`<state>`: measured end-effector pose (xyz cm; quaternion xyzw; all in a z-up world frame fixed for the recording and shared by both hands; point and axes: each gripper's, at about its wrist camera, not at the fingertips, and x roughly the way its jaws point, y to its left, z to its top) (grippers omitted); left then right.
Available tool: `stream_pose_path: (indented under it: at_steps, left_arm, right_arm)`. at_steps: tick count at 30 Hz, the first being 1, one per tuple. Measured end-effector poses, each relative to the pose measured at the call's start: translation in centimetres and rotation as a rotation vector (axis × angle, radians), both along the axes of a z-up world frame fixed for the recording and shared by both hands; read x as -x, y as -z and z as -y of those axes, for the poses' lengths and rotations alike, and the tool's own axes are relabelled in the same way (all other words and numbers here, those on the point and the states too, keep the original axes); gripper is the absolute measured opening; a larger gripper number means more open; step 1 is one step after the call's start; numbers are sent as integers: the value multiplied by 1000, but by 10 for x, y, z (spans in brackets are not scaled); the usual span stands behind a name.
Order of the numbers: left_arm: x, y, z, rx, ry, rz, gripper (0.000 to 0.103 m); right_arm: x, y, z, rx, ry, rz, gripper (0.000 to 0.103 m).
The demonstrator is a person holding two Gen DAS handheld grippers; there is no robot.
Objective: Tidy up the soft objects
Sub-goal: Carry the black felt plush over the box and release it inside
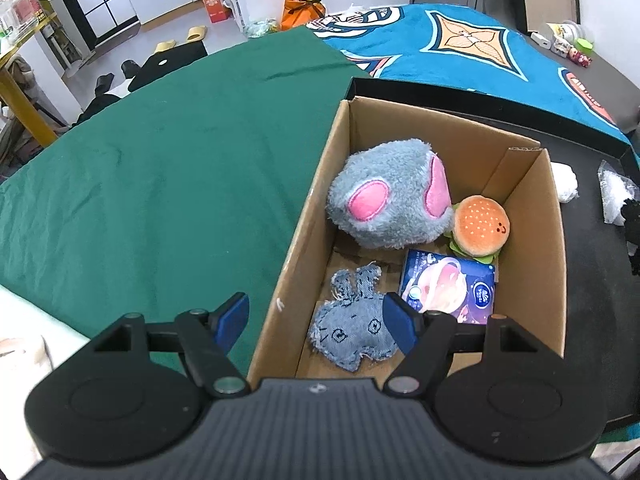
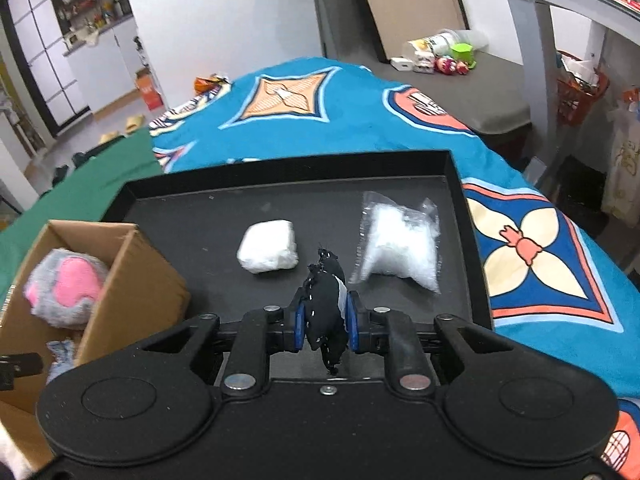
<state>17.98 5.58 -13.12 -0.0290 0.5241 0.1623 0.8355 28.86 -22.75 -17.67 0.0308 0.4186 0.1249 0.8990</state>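
A cardboard box (image 1: 308, 236) holds a grey-and-pink plush (image 1: 390, 194), a plush burger (image 1: 480, 226), a blue tissue pack (image 1: 450, 286) and a denim rabbit toy (image 1: 354, 330). My left gripper (image 1: 314, 322) is open and empty, above the box's near left corner and the denim toy. My right gripper (image 2: 325, 322) is shut on a black stitched fabric toy (image 2: 325, 304) above the black tray (image 2: 468, 240). A white soft pack (image 2: 268, 251) and a clear bag of white stuffing (image 2: 400, 246) lie on the tray. The box (image 2: 136, 284) is at the right wrist view's left.
Green cloth (image 1: 160, 184) covers the surface left of the box. A blue patterned blanket (image 2: 320, 116) lies behind and right of the tray. Small toys and containers (image 2: 444, 56) sit on a grey surface at the back.
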Motion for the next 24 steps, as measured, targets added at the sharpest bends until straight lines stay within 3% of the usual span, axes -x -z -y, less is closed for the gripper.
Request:
stream_pose_path:
  at_steps: [8,24]
  left_arm:
    - [6,-4,-5,25,5,26,72]
    - [20,-7,-15,104,53,82,71]
  right_arm:
    - [11,-21,-5,-83,-42,61,20]
    - [39,-60,-37,-144,-164,129,20]
